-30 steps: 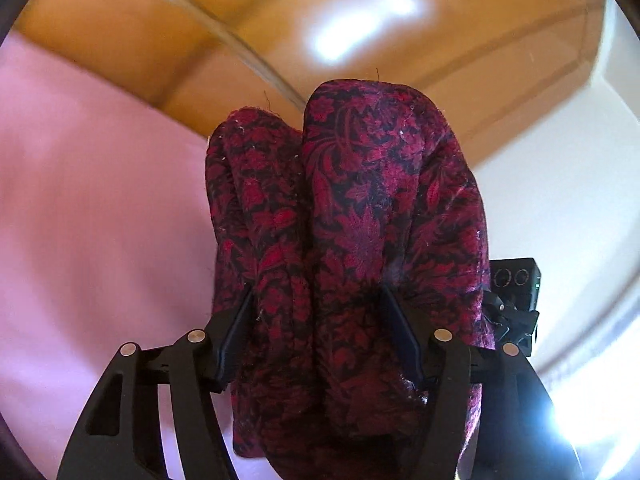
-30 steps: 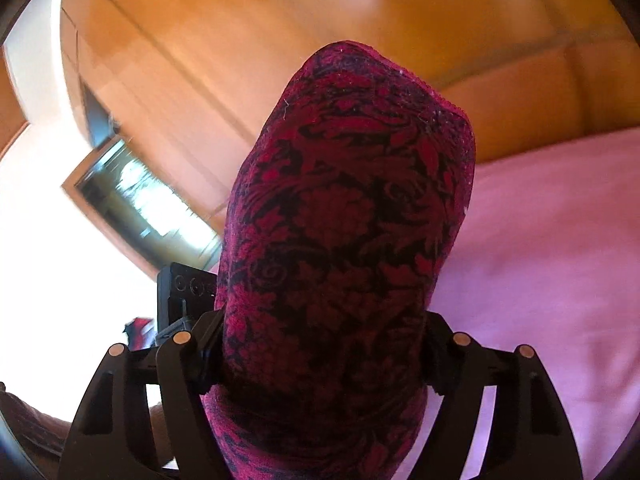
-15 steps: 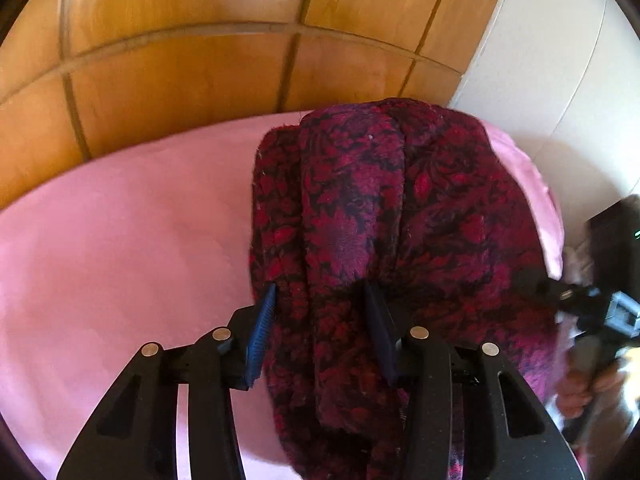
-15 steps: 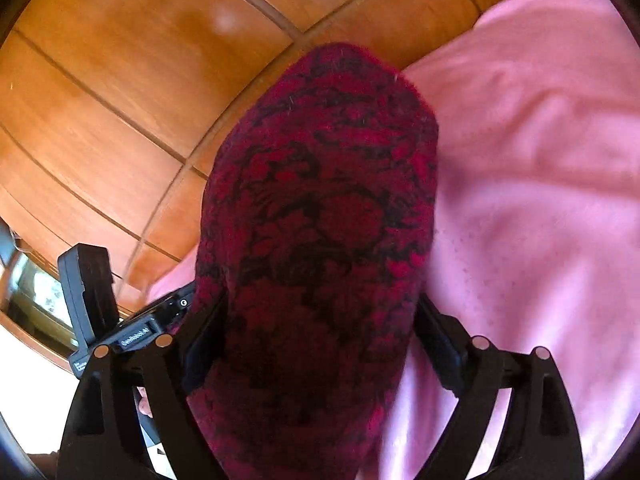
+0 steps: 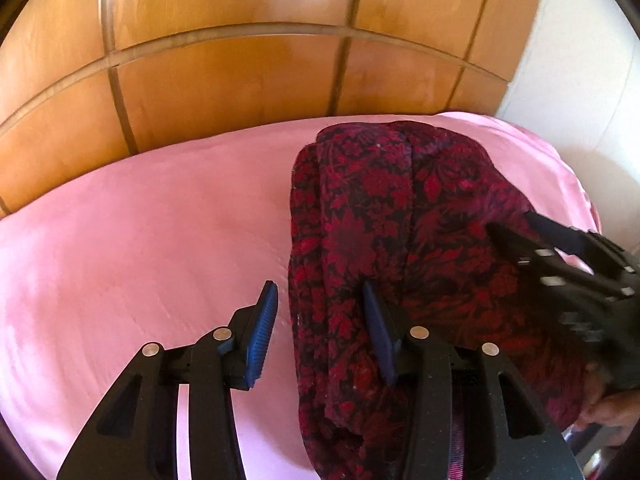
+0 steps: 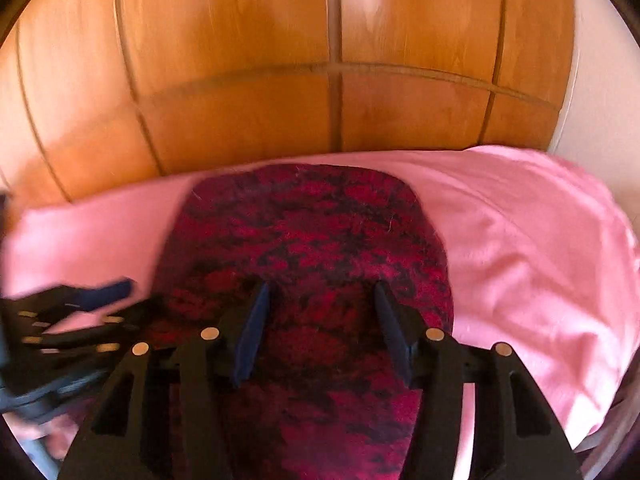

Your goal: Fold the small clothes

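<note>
A folded dark red floral garment (image 5: 400, 216) lies on the pink bed sheet (image 5: 140, 240). My left gripper (image 5: 320, 286) straddles the garment's left edge. Its right finger sits in a crease of the cloth, and its left pad (image 5: 262, 328) stands off with pink sheet showing in the gap. My right gripper (image 6: 320, 286) hovers over the near part of the garment (image 6: 312, 224). Its jaws are closing, with cloth lying flat between them and neither pad pressing on it. Each view shows the other gripper blurred: the right gripper (image 5: 516, 226) and the left gripper (image 6: 132, 296).
A wooden panelled wall (image 5: 240, 80) rises right behind the bed. A white wall (image 5: 580, 80) stands at the right, where the sheet (image 6: 540, 280) drops off at the bed's edge. A person's hand (image 5: 608, 408) shows at the lower right.
The garment was held up in both grippers before the wooden wall and now lies on the sheet. Both grippers have tipped downward. The left pad has come off the cloth, and the right jaws have narrowed.
</note>
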Demonstrator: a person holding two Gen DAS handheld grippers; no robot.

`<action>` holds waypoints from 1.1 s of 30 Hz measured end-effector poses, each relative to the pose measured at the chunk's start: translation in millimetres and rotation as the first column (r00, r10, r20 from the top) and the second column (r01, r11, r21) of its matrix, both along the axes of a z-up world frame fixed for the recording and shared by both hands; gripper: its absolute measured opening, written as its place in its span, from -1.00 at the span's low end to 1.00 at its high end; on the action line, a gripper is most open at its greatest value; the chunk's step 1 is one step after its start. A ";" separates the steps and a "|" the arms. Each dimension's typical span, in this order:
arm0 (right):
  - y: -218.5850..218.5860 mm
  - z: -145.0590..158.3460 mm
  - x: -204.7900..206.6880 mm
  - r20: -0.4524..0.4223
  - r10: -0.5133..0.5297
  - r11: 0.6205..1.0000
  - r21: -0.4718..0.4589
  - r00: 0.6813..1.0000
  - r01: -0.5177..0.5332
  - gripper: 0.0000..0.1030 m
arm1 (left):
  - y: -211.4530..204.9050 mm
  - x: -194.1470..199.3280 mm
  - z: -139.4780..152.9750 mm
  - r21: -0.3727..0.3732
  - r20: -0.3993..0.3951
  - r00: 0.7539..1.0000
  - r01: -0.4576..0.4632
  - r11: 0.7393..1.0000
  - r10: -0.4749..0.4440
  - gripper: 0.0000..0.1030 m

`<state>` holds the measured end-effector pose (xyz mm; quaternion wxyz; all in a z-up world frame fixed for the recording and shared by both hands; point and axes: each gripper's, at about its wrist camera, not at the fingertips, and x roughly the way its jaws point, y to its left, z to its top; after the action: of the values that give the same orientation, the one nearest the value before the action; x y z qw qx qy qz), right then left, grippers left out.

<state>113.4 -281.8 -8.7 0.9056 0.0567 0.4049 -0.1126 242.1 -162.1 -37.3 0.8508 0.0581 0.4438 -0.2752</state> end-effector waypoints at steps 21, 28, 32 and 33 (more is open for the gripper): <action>28.4 40.0 -77.9 0.141 -0.128 0.992 0.001 0.982 0.129 0.87 | 56.3 -57.4 48.5 -0.104 0.162 0.974 -0.142 0.984 0.158 0.54; 57.7 43.2 -125.5 0.188 -0.203 0.976 -0.033 0.961 0.213 0.95 | 77.7 -83.3 55.4 -0.087 0.222 0.951 -0.200 0.976 0.215 0.65; 75.6 39.8 -143.2 0.196 -0.208 0.973 -0.058 0.958 0.223 0.95 | 90.0 -98.9 54.8 -0.080 0.240 0.942 -0.223 0.972 0.236 0.71; 77.6 39.5 -146.1 0.201 -0.215 0.972 -0.054 0.956 0.230 0.95 | 93.4 -102.1 54.5 -0.079 0.244 0.939 -0.229 0.970 0.241 0.74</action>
<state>-32.7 -204.2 30.8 0.9237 0.0776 0.3013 -0.2234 140.0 -68.7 17.2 0.9281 0.0179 0.3292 -0.1730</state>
